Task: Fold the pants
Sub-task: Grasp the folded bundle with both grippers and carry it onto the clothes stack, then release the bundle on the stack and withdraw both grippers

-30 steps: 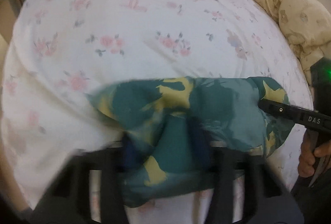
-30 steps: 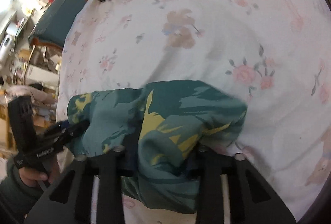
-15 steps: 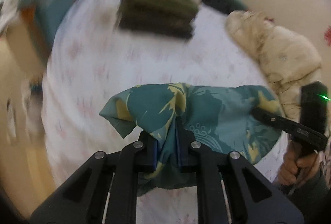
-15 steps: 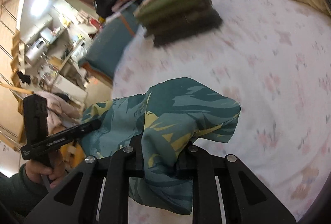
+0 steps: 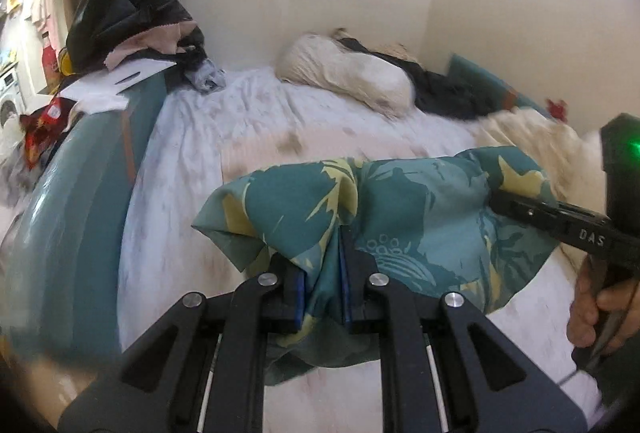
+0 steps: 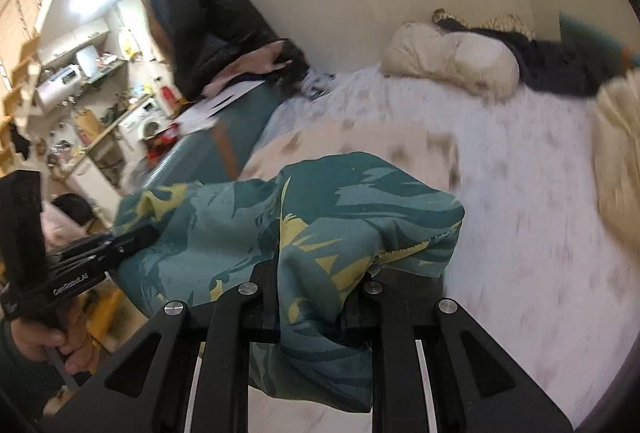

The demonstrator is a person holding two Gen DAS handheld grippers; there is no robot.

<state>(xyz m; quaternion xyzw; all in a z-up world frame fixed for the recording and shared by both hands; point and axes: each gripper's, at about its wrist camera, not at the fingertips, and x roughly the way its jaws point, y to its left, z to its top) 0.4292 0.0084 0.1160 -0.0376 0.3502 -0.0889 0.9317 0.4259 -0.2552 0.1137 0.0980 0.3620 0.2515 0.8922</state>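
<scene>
Hanging above the white floral bedsheet point(image 5: 192, 161), the teal leaf-print fabric pants point(image 5: 400, 217) look light and limp; left gripper point(image 5: 322, 285) and right gripper point(image 6: 316, 297) jaws pinch bunched cloth, best held at opposite edges.

Black left gripper point(image 5: 322, 283) with blue-lined jaws, silver screws (white "DAS" lettering on the right gripper point(image 5: 496, 199))

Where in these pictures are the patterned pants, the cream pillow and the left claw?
patterned pants point(image 5: 404, 209), left wrist view, on the teal cloth stretched between the claws.
cream pillow point(image 6: 452, 61), right wrist view, on its middle bulge.
left claw point(image 5: 322, 281), left wrist view, midway between its fingertips, shut on the pants.
</scene>
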